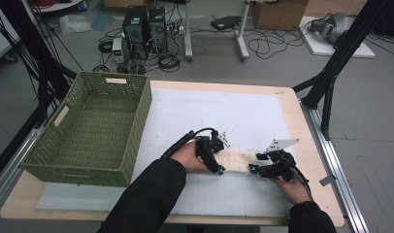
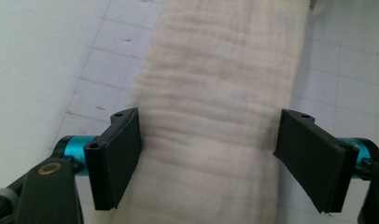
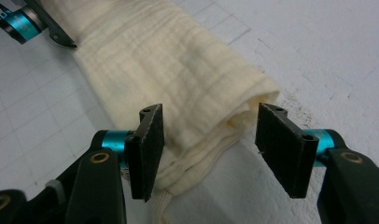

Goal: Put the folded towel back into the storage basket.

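Both forearms reach in low over the worktop (image 1: 292, 116); left gripper (image 1: 215, 154) and right gripper (image 1: 263, 167) sit jaws apart, straddling opposite ends of the folded cloth (image 1: 238, 160) lying flat.

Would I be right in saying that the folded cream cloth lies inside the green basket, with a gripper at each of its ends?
Not quite. The folded cream cloth lies on the white mat, to the right of the green basket, as the high view shows. The rest holds: the left gripper is at its left end and the right gripper at its right end.
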{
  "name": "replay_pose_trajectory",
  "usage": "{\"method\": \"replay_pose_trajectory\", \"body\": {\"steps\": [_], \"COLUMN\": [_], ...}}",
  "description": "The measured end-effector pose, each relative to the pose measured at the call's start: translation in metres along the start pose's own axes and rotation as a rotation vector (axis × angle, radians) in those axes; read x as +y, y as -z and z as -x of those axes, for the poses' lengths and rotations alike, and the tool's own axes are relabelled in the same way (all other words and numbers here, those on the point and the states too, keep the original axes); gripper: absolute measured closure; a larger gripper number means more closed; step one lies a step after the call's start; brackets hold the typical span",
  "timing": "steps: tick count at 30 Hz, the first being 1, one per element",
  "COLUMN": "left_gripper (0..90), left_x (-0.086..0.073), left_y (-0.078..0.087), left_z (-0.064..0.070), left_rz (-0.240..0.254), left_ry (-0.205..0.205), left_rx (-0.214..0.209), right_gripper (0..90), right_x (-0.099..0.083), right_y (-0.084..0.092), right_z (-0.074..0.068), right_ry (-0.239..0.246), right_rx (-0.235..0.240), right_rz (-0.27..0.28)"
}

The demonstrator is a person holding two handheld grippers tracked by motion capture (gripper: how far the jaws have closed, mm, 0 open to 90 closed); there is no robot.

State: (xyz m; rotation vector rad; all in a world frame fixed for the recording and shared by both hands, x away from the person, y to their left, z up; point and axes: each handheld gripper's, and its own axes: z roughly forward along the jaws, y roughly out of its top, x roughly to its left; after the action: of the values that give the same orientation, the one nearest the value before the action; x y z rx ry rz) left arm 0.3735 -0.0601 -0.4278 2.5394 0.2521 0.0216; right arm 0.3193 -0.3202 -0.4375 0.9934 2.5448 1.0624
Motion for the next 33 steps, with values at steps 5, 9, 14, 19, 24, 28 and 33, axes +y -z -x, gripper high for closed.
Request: {"method": "replay_pose_trajectory", "body": {"steps": [5,9,14,19,24,28,33], "left_gripper": [23.5,24.4,25.4,26.2,27.8,30.4,35.1], "left_x": [0.0008,0.0012,0.0011,0.0015,0.0016,0.0014,0.0012], "left_y": [-0.0011,-0.0014,-0.0013,-0.0014,-0.0008,0.0000,0.0013], "left_z": [0.0031,0.0043,0.0036,0.0037,0.0027,0.0012,-0.0010], "left_rz": [-0.007,-0.008,-0.008,-0.009,-0.007,-0.006,-0.003], "left_ry": [-0.008,-0.003,-0.001,0.003,0.009,0.011,0.024], "left_rx": [0.026,0.035,0.034,0.040,0.041,0.040,0.042], "right_gripper": [41.3,41.2,40.9,40.9,40.9,40.8,40.7], "right_x": [0.0001,0.0003,0.0005,0.0006,0.0006,0.0007,0.0007], "right_y": [0.0002,0.0005,0.0007,0.0009,0.0012,0.0012,0.0018], "right_z": [-0.0008,-0.0014,-0.0022,-0.0026,-0.0025,-0.0023,-0.0020], "right_ry": [0.002,0.005,0.004,0.006,0.008,0.007,0.005], "right_rx": [-0.003,-0.006,-0.010,-0.013,-0.015,-0.014,-0.014], "right_rz": [-0.001,0.000,-0.002,-0.001,0.001,0.001,0.006]}}
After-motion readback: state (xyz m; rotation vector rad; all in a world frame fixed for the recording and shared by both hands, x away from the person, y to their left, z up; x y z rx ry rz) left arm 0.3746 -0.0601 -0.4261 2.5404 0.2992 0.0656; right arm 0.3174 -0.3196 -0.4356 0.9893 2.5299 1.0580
